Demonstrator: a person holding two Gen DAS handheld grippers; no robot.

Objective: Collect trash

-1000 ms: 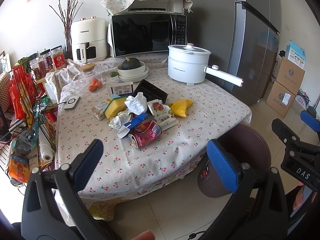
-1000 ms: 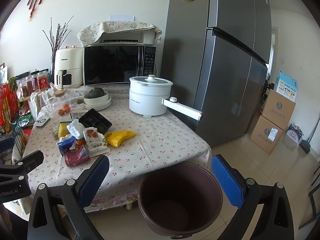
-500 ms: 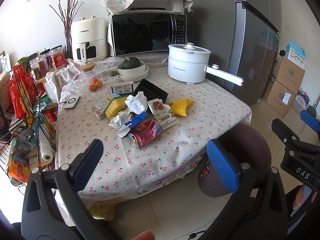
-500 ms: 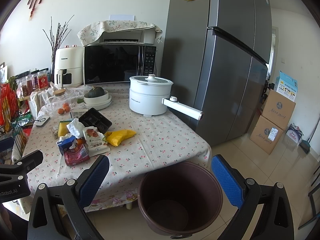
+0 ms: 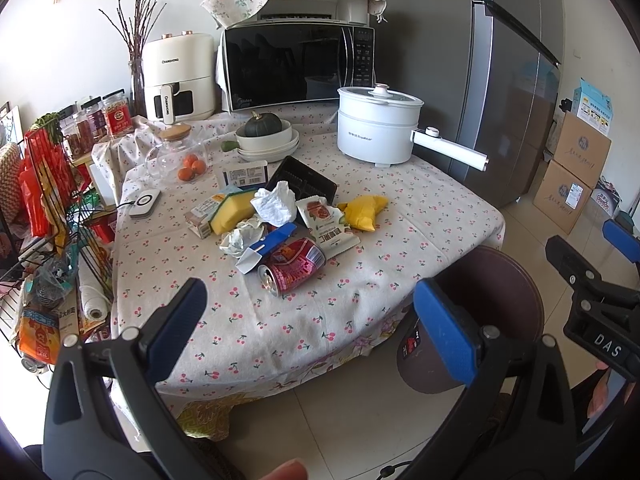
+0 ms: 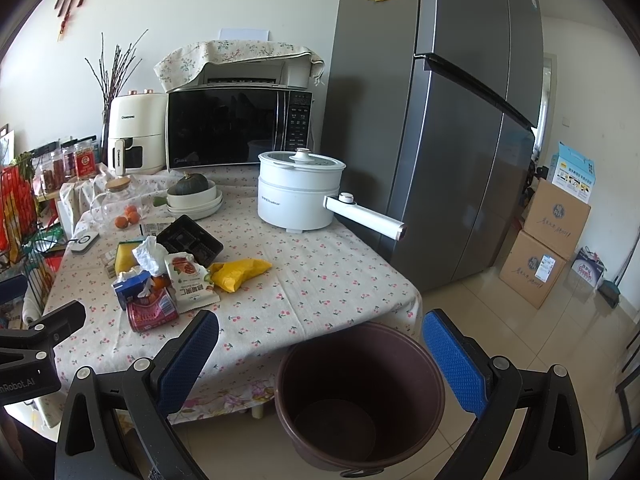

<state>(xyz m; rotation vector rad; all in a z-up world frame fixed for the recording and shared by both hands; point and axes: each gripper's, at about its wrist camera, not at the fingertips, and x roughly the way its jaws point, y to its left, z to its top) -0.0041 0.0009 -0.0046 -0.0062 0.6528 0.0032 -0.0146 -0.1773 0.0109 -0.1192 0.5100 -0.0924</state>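
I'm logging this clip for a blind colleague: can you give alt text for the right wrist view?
The open right gripper hovers over an empty brown bin standing on the floor at the edge of a cloth-covered table. A pile of trash lies on the table's left side, with a white pot and a microwave behind.

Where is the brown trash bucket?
The round brown plastic bucket stands on the tiled floor at the table's near right corner, low in the right wrist view, under the flowered tablecloth's edge.
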